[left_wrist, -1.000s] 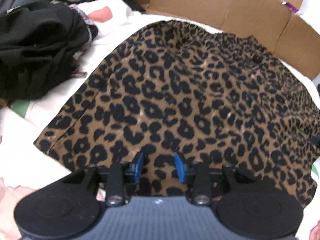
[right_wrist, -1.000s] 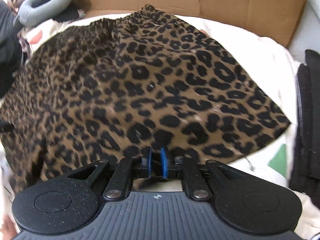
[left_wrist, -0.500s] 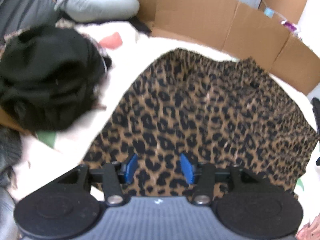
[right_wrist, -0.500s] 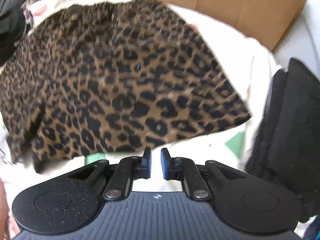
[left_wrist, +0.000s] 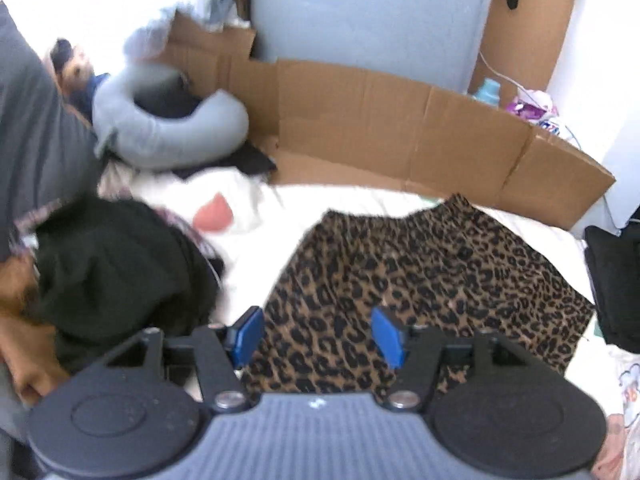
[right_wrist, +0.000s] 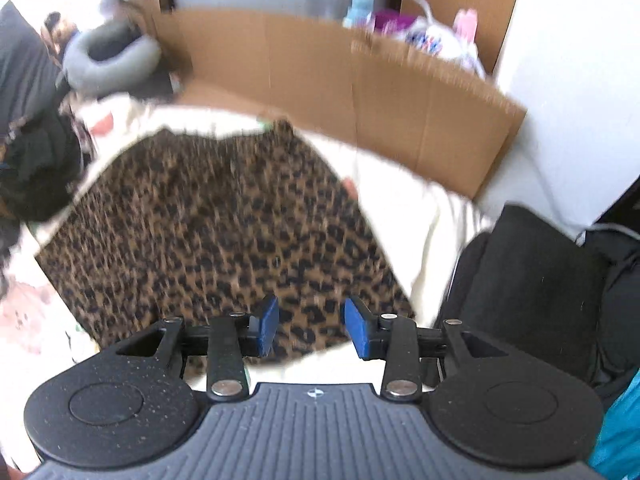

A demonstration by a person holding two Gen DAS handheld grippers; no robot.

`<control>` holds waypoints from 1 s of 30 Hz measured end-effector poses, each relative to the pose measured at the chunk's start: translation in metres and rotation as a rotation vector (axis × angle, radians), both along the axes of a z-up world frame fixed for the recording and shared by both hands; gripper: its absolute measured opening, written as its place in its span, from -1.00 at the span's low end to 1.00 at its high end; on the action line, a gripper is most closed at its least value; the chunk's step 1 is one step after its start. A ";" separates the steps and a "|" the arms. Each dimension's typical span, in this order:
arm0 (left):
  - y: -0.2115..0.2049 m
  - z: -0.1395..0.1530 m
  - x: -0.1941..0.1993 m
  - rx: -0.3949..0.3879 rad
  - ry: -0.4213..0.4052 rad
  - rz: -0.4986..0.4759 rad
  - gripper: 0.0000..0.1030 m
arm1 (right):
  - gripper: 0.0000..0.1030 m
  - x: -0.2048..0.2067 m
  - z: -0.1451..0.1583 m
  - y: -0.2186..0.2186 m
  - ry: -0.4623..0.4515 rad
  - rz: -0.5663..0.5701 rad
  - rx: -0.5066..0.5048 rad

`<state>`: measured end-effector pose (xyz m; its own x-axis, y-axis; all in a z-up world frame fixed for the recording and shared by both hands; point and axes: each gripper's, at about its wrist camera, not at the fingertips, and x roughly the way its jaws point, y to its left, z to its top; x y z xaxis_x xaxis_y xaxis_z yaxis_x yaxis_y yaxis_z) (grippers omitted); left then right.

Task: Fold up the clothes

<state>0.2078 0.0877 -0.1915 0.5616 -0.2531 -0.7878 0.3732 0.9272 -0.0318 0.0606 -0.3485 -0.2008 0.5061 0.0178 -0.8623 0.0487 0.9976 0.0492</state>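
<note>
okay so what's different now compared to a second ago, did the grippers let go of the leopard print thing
Yes. The right gripper, shut on the hem a second ago, has opened and drawn back. The left gripper, already open, spread wider and pulled back too, so more of the room shows. The leopard-print garment stays spread flat on the white bedding, held by neither. The black clothes pile and cardboard have not moved.

Each gripper, left gripper (left_wrist: 318, 336) and right gripper (right_wrist: 311, 326), is black with two bright blue fingertip pads, silver screws, round black discs and a ribbed grey body.
</note>
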 end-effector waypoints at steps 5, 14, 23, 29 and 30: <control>-0.006 0.030 0.015 0.008 -0.016 0.023 0.23 | -0.14 0.016 0.005 -0.019 -0.056 -0.026 0.045; -0.022 0.021 0.044 0.018 0.004 0.014 0.22 | -0.14 0.044 -0.031 -0.040 -0.066 -0.028 0.081; -0.053 -0.061 0.085 0.000 0.043 -0.081 -0.18 | -0.14 0.092 -0.100 -0.045 -0.068 -0.036 0.093; -0.057 -0.113 0.101 -0.009 0.070 -0.096 -0.48 | -0.22 0.129 -0.146 -0.041 -0.066 -0.009 0.100; -0.057 -0.120 0.103 -0.008 0.068 -0.095 -0.50 | -0.25 0.135 -0.153 -0.039 -0.066 -0.001 0.096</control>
